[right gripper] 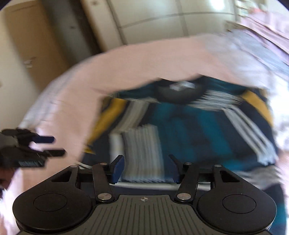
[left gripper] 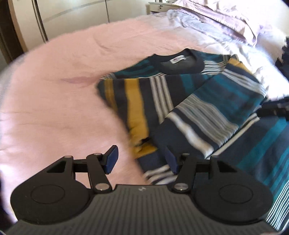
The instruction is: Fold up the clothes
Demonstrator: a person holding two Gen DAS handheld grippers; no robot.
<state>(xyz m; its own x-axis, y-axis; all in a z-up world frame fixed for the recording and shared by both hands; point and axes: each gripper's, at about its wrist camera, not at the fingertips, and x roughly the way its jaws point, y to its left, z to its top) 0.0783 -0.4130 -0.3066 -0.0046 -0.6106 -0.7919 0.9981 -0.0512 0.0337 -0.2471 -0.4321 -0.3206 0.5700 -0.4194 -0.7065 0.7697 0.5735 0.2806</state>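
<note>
Striped sweater (left gripper: 189,101) lying on the pink bedspread (left gripper: 59,101), both sleeves folded in over the body

Collar and neck label face the far side of the bed, towards the pillows (left gripper: 225,19) and wardrobe (left gripper: 72,16). Left gripper (left gripper: 142,160): jaws apart, nothing between the blue pads, positioned over the sweater's near left edge. Right gripper (right gripper: 147,167): jaws apart, nothing clamped, above the lower body of the sweater; this view is motion-blurred

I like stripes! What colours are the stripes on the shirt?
Navy, teal, mustard yellow and white on the striped shirt, clearest in the left wrist view.
</note>
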